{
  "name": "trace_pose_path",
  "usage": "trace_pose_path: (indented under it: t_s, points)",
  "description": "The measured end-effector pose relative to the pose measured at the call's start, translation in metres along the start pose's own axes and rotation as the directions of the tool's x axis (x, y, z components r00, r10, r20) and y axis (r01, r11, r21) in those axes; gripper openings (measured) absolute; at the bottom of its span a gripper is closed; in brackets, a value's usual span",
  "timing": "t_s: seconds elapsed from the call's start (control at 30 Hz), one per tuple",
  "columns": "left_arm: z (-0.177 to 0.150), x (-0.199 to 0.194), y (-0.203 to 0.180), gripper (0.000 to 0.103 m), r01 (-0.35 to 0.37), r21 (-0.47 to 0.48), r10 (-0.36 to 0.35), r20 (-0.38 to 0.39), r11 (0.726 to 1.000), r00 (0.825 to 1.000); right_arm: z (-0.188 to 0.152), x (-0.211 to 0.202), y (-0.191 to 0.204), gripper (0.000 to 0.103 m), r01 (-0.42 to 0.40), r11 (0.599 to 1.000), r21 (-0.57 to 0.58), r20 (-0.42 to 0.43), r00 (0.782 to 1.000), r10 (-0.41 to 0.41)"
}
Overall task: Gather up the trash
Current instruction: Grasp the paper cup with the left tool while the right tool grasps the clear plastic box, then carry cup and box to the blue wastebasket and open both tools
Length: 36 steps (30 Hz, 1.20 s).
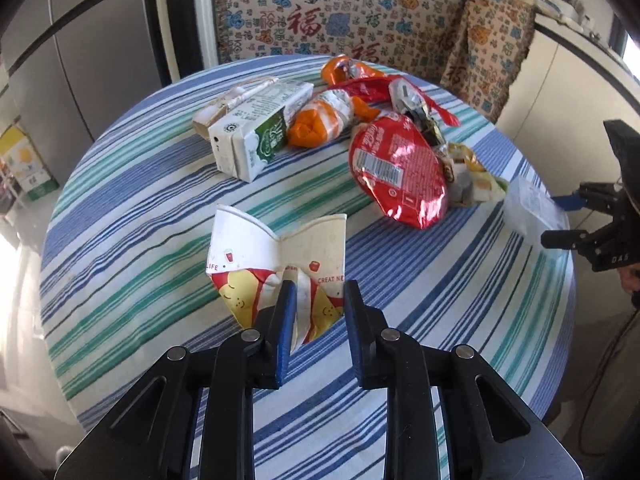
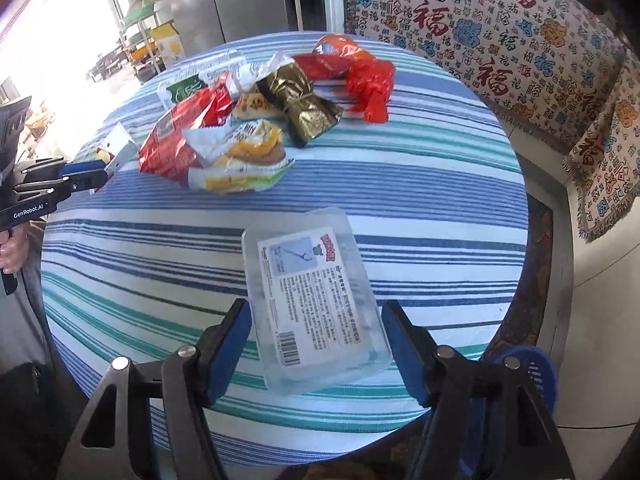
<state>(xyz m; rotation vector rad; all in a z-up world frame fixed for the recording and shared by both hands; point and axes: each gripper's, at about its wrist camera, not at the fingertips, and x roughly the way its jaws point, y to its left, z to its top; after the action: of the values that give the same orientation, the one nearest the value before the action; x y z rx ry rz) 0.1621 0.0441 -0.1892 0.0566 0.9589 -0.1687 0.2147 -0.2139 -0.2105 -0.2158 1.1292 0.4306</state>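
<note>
The left tongs (image 1: 318, 296) were clamped on a crushed paper cup (image 1: 280, 264) at the lower centre of the left wrist view, pinching its folded base so the flattened rim fanned upward. The right tongs (image 2: 316, 320) gripped a clear plastic box (image 2: 316, 300) by its long sides at the lower centre of the right wrist view, seemingly lifted off the striped surface (image 2: 420, 168). Further trash, a milk carton (image 1: 256, 136) and a red wrapper (image 1: 400, 168), lay bunched toward the upper centre, probably awaiting collection.
</note>
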Motion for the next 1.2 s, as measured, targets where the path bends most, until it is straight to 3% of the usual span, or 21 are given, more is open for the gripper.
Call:
trace_pose_path:
  t_s: [0.1, 0.17, 0.27, 0.37, 0.5, 0.53, 0.57, 0.63, 0.8, 0.9, 1.07, 1.2]
  points:
    - [0.001, 0.004, -0.004, 0.026, -0.027, 0.022, 0.027, -0.005, 0.999, 1.000, 0.007, 0.001, 0.000, 0.070, 0.010, 1.000, -0.007, -0.033, 0.999, -0.010]
    - [0.002, 0.006, -0.003, 0.036, -0.040, 0.024, 0.041, -0.011, 0.999, 0.999, 0.015, 0.001, 0.003, 0.076, 0.018, 1.000, -0.019, -0.061, 0.998, -0.019]
    - [0.000, 0.006, -0.001, 0.053, -0.044, 0.032, 0.045, -0.015, 0.999, 0.999, 0.023, 0.006, 0.010, 0.077, 0.033, 0.998, -0.061, -0.099, 0.994, -0.039]
    - [-0.005, 0.002, -0.003, 0.056, -0.046, 0.070, 0.047, -0.011, 0.996, 0.999, 0.030, 0.004, 0.014, 0.063, 0.055, 0.997, -0.055, -0.098, 0.993, -0.060]
    - [-0.009, 0.000, -0.005, 0.056, -0.087, 0.111, 0.087, -0.001, 0.990, 0.996, 0.033, -0.005, 0.020, 0.063, 0.041, 0.999, -0.022, -0.057, 0.997, -0.042]
    - [-0.008, 0.001, -0.003, 0.053, -0.096, 0.103, 0.097, -0.009, 0.990, 0.995, 0.032, -0.007, 0.020, 0.063, 0.030, 1.000, -0.007, -0.047, 0.998, -0.030]
    - [-0.008, 0.003, 0.001, 0.035, -0.099, 0.086, 0.101, -0.018, 0.991, 0.995, 0.030, -0.009, 0.019, 0.063, 0.018, 1.000, 0.010, -0.036, 0.999, -0.018]
    - [-0.006, 0.006, 0.011, 0.011, -0.099, 0.037, 0.101, -0.040, 0.994, 0.994, 0.028, -0.015, 0.018, 0.063, -0.009, 0.999, 0.046, -0.010, 1.000, 0.010]
    - [0.000, -0.004, 0.031, 0.008, -0.039, -0.116, 0.040, 0.004, 0.993, 0.999, 0.020, -0.029, 0.000, 0.063, -0.054, 0.990, 0.133, 0.055, 0.997, 0.047]
    - [0.010, -0.020, 0.019, 0.007, 0.003, -0.127, 0.003, 0.048, 0.992, 0.999, 0.011, -0.041, -0.023, 0.063, -0.068, 0.975, 0.211, 0.107, 0.993, 0.046]
    - [0.038, -0.048, -0.039, 0.008, 0.121, -0.060, -0.113, 0.119, 0.991, 0.986, -0.016, -0.072, -0.083, 0.063, -0.056, 0.926, 0.372, 0.188, 0.982, -0.016]
    - [0.066, -0.049, -0.111, 0.008, 0.273, 0.020, -0.273, 0.117, 0.962, 0.955, -0.052, -0.094, -0.144, 0.063, 0.020, 0.858, 0.513, 0.185, 0.974, -0.134]
